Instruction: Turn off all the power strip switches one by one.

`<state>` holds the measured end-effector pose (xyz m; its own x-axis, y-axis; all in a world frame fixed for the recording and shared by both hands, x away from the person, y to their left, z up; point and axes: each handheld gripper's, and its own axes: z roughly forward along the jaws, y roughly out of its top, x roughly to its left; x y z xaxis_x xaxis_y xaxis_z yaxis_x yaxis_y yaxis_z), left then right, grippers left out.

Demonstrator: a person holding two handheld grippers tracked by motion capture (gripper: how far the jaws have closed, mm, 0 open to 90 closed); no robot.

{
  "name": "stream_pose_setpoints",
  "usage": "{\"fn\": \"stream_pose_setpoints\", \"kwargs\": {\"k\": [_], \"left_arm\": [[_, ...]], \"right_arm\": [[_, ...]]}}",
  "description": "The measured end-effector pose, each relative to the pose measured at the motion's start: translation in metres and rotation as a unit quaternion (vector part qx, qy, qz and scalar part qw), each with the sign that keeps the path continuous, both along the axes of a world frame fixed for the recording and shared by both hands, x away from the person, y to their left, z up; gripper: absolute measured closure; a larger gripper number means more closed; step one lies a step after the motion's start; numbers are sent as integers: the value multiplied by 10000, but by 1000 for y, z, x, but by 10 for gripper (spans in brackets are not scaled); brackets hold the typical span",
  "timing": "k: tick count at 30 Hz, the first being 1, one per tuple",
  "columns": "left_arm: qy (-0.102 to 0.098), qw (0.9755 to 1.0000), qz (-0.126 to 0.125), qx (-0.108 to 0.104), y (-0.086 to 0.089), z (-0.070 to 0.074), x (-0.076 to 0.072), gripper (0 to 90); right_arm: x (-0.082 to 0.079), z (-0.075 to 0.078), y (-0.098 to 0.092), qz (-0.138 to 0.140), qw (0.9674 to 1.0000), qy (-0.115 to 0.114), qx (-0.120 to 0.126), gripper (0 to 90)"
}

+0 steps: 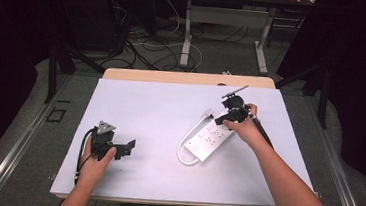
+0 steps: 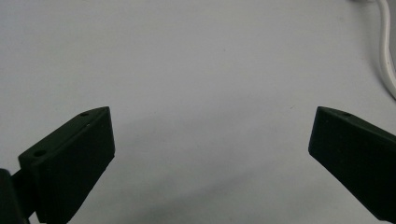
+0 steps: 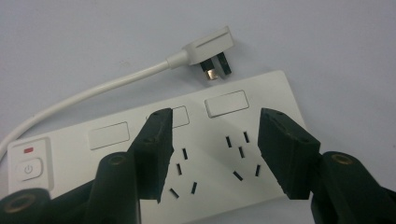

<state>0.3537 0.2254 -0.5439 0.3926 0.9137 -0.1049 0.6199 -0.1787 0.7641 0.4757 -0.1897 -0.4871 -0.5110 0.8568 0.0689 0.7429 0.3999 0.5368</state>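
Two tools, left (image 1: 128,147) and right (image 3: 212,154), both gape over one power strip (image 1: 209,138) with one plug (image 3: 209,49).

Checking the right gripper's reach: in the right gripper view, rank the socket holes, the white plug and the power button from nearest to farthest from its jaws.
1. Socket holes of the white power strip, between the right gripper jaws.
2. White angled plug, beyond the strip's far edge.
3. Grey power button, at the strip's left end.
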Motion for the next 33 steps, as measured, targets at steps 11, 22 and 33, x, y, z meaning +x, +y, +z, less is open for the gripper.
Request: {"fn": "stream_pose_setpoints", "kwargs": {"k": [11, 22, 33], "left_arm": [[-9, 10000, 16, -8, 0, 0, 0, 4], [-8, 10000, 21, -21, 0, 0, -1, 4], [-9, 10000, 3, -28, -1, 1, -1, 3]], "right_arm": [[-24, 7, -12, 14, 9992, -384, 53, 256], [-56, 6, -31, -13, 9984, -539, 181, 150], [-89, -6, -61, -346, 9960, -785, 266, 30]]}}
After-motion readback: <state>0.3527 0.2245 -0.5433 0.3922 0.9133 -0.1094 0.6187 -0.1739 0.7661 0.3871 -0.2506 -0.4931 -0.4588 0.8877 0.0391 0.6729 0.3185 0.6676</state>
